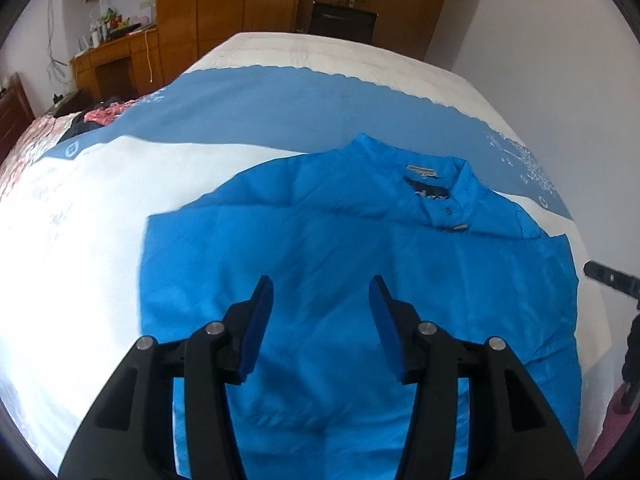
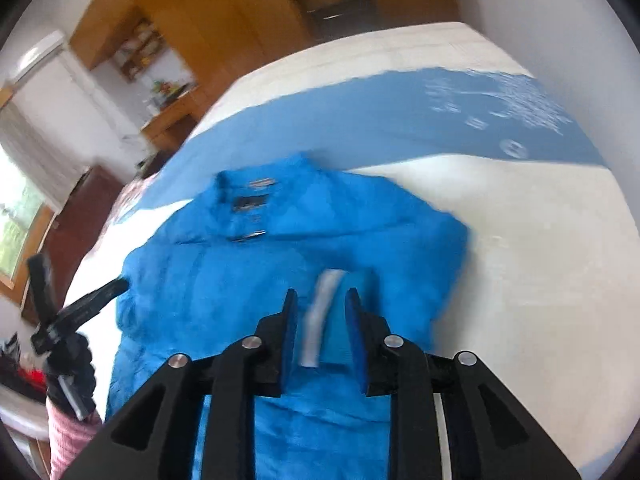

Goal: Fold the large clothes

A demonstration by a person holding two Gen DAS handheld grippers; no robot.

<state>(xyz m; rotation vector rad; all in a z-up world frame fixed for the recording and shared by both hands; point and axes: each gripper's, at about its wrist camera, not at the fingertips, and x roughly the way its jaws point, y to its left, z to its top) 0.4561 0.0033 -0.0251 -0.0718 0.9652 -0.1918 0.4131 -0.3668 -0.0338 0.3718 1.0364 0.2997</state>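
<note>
Broadly, a wide bed with a white quilted cover [image 1: 100, 220] fills both views, crossed by a dusty-blue printed band of bedding [image 1: 280, 108] toward its far end. On the near half lies the bright blue padded jacket with a stand-up collar [image 1: 360, 272], spread flat, collar pointing away toward the blue band, sleeves folded in over the body. Behind the bed stand the tall orange-brown wooden wardrobes [image 1: 224, 0]. The left gripper [image 1: 322, 292] hovers above the jacket's middle, its blue-padded jaws spread wide and holding nothing. The right gripper [image 2: 322, 300] sits over the jacket's lower part, jaws parted but narrower; a blue cuff with a pale grey strip [image 2: 320, 312] shows between them, though the blur hides whether they touch it.
</note>
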